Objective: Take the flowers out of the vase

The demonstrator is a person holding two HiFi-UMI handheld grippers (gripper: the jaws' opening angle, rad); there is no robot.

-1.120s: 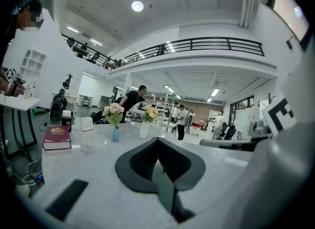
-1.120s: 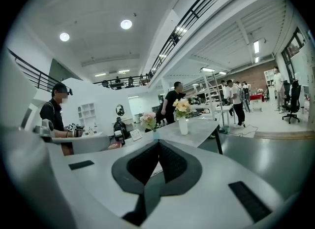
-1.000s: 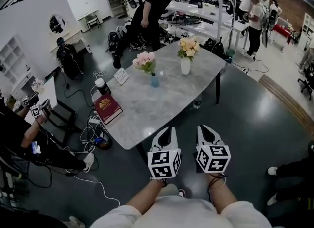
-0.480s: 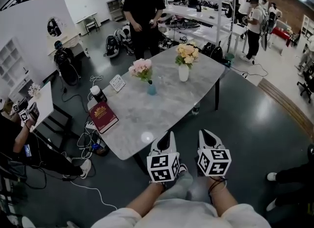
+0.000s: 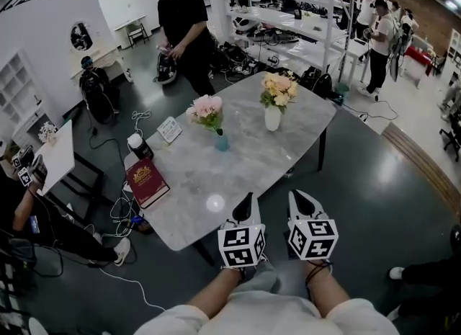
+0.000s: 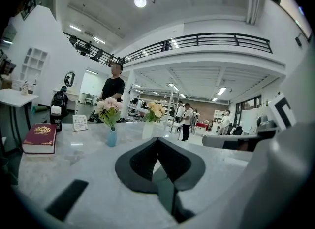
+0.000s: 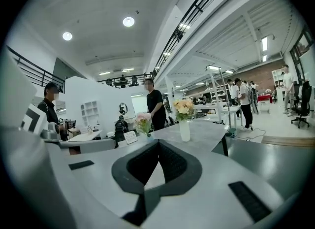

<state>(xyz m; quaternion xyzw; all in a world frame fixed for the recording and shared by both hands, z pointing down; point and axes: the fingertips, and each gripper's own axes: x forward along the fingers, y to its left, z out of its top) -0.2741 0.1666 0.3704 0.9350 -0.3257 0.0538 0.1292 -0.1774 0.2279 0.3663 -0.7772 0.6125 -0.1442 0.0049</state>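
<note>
Two bouquets stand on the grey marble table. Pink flowers sit in a small blue vase; yellow and peach flowers sit in a white vase. Both show in the left gripper view, pink flowers and yellow flowers, and in the right gripper view, pink flowers and white vase. My left gripper and right gripper are both shut and empty, side by side at the table's near edge, well short of the vases.
A red book, a dark cup with a white lid and a small card stand lie at the table's left. A person in black stands beyond the far end. Cables and a seated person are on the left floor.
Both grippers have come closer to the table's near edge. The person in black has walked left behind the table.
</note>
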